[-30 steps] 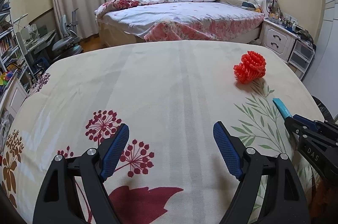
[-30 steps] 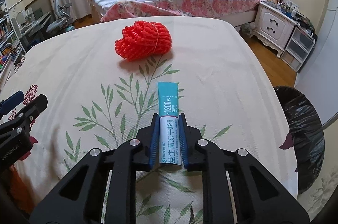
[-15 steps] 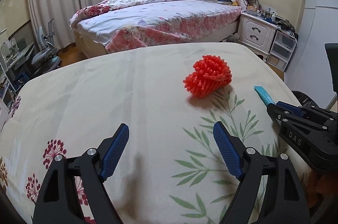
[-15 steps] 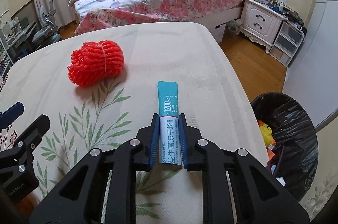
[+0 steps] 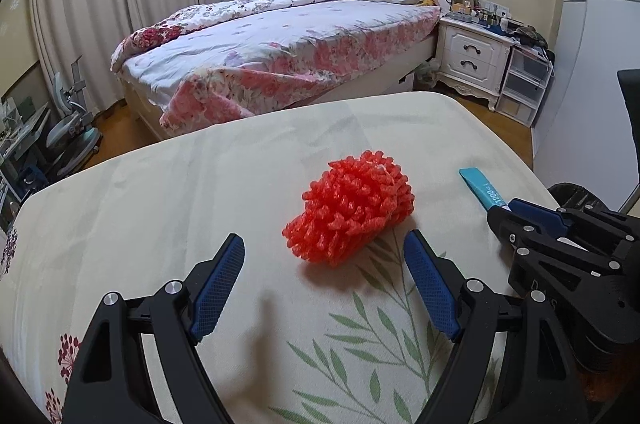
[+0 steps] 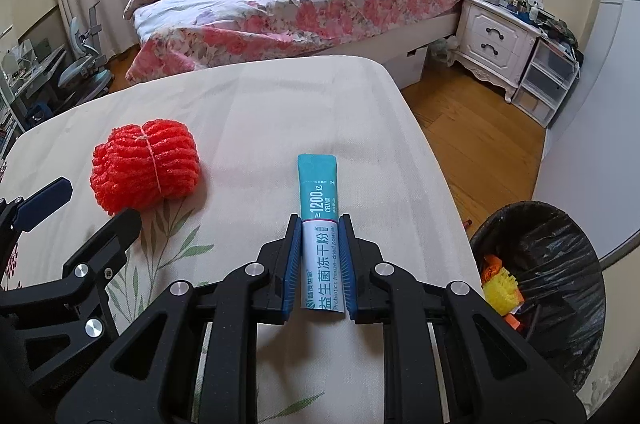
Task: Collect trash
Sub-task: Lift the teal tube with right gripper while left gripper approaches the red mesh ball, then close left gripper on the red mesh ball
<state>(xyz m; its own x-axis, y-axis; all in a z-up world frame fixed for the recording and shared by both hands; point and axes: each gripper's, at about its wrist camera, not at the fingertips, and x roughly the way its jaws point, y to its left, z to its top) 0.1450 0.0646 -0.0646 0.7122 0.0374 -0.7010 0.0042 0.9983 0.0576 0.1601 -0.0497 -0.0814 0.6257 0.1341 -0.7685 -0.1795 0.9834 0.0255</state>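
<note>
Here, sachet [image 6: 319, 224] reading "1200", "Probiotics freeze-dried powder"

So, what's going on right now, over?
Right gripper shut on teal sachet. Left gripper open, empty, red foam net just ahead. Bin at right, nothing blocking.

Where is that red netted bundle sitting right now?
In the left wrist view the red foam net bundle lies on the leaf-print bedspread, just ahead of the open left gripper and left of the teal sachet.
</note>
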